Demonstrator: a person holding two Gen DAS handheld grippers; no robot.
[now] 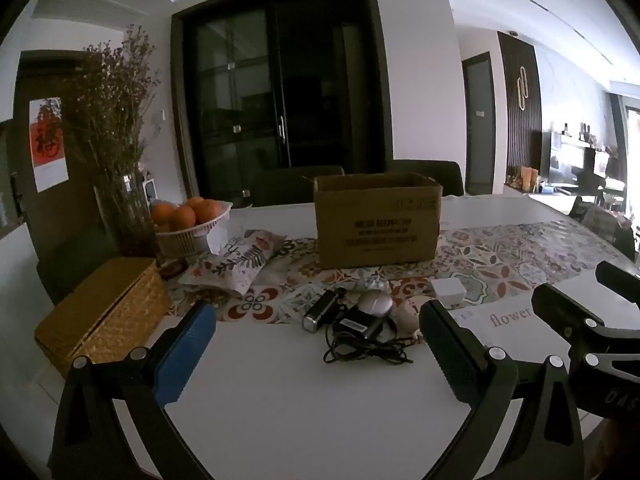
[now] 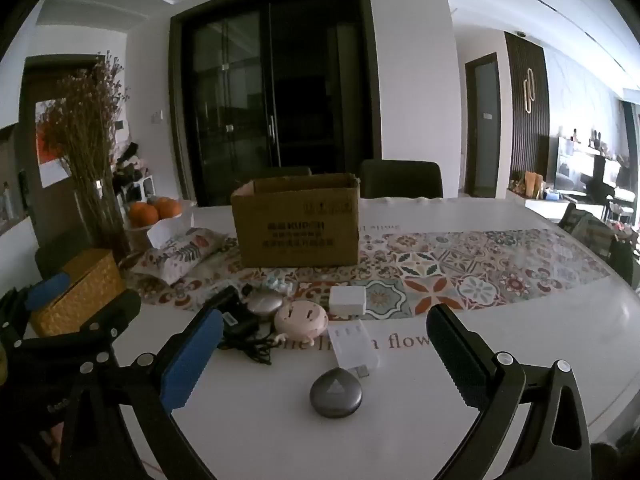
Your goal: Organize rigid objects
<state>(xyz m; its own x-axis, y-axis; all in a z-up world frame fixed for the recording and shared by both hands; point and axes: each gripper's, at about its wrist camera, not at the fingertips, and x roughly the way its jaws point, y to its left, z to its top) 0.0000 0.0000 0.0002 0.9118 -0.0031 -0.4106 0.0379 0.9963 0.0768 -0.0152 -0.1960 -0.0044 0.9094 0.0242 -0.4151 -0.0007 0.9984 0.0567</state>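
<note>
Small rigid objects (a dark adapter with tangled cord, a pink round case, a white block, a grey puck) lie clustered on the table in front of the open cardboard box. Both the left gripper and right gripper hover with jaws wide and empty. The loose cord could snag and drag its neighbours, and the box's inside is hidden, as is the clear strip's detail.

A bowl of oranges is sitting beside a vase of dried flowers at the table's left end. A wicker box is lying in front of them, a tissue pouch just beside. Two chairs are standing behind the table.
</note>
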